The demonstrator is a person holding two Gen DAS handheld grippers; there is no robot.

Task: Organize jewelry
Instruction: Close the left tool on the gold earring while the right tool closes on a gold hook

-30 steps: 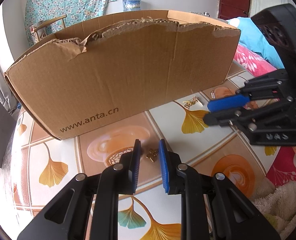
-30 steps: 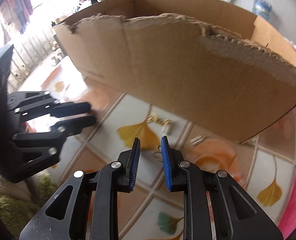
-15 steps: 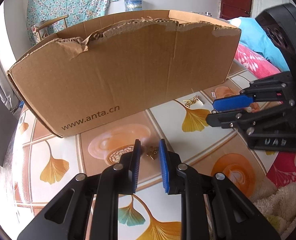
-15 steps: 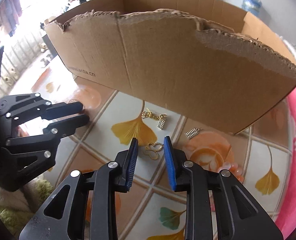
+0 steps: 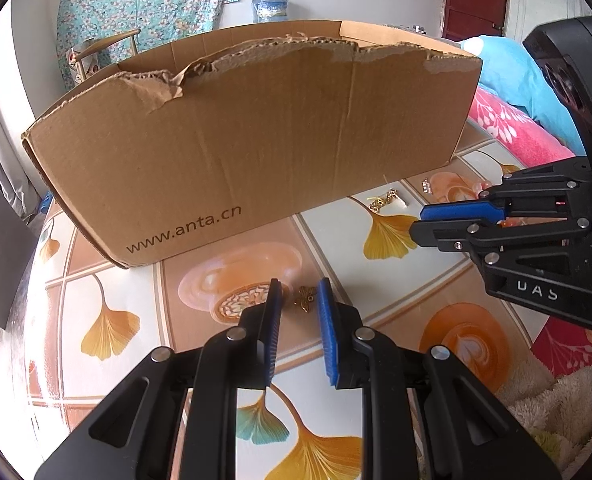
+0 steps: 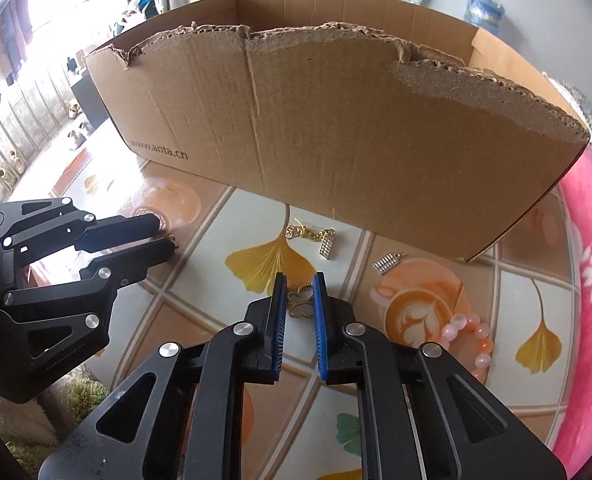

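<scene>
A small gold charm (image 5: pixel 305 298) lies on the ginkgo-patterned tabletop (image 5: pixel 108 312) between the tips of my left gripper (image 5: pixel 299 294). Its jaws stand a little apart, with a gap showing on the charm's left side. In the right wrist view my right gripper (image 6: pixel 299 300) points steeply down over a gold clover-shaped charm (image 6: pixel 300 305). Its jaws are closing, and the blue pads (image 6: pixel 280 304) meet the charm's sides. Each gripper also shows in the other's view: the right gripper (image 5: pixel 417 226) and the left gripper (image 6: pixel 166 234).
A torn cardboard box (image 6: pixel 335 120) stands open-topped just behind the jewelry. A gold chain with a silver bar (image 6: pixel 315 236), a silver bar pendant (image 6: pixel 387 264) and a pink bead bracelet (image 6: pixel 467 336) lie on the table. A pink blanket (image 6: pixel 591 240) borders the right side.
My right gripper has shifted over the clover charm and dipped toward it. Its jaws widened, then narrowed onto the charm. The left gripper has stayed put.
</scene>
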